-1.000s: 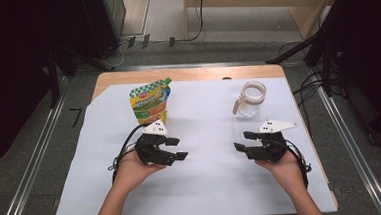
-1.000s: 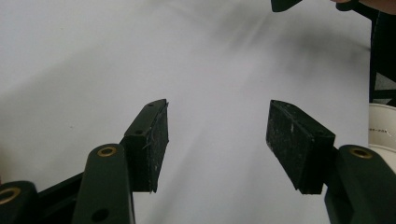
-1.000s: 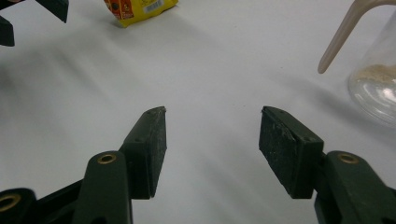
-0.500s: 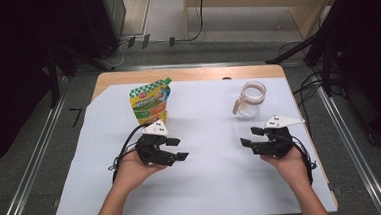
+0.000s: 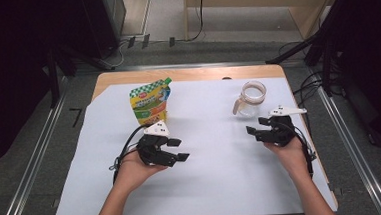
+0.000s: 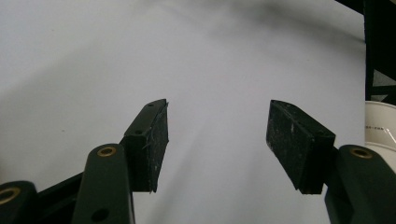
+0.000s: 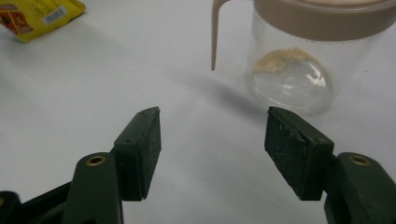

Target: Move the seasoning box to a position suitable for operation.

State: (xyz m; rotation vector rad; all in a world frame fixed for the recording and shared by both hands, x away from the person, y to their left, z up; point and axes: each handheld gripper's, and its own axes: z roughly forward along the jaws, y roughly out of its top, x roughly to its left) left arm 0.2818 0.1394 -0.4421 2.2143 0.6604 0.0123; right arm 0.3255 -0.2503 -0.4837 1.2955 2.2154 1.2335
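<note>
Right gripper (image 5: 254, 132), in the high view, points toward the jar (image 5: 251, 100) with its jaws apart and nothing between them; they have just been opening, probably to take the jar. One clear jar with a beige lid and side handle stands upright near the table's (image 5: 191, 75) far right, just beyond this gripper. One yellow-green pouch (image 5: 150, 103) stands upright toward the far left, just behind the left gripper (image 5: 178, 149), whose jaws are likewise apart and empty. Two grippers, one jar and one pouch are counted on one white sheet (image 5: 217, 171) that covers the table, likely as a plain working surface.

Left gripper view: left gripper (image 6: 217, 121) hangs over bare white sheet (image 6: 140, 56), jaws parted, gripping nothing, apparently waiting.

Right gripper view: right gripper (image 7: 212, 123) faces the jar (image 7: 299, 56), which stands near but apart from the right jaw; a little tan powder lies in its bottom. A corner of the pouch (image 7: 32, 16) shows at top left, well apart.
</note>
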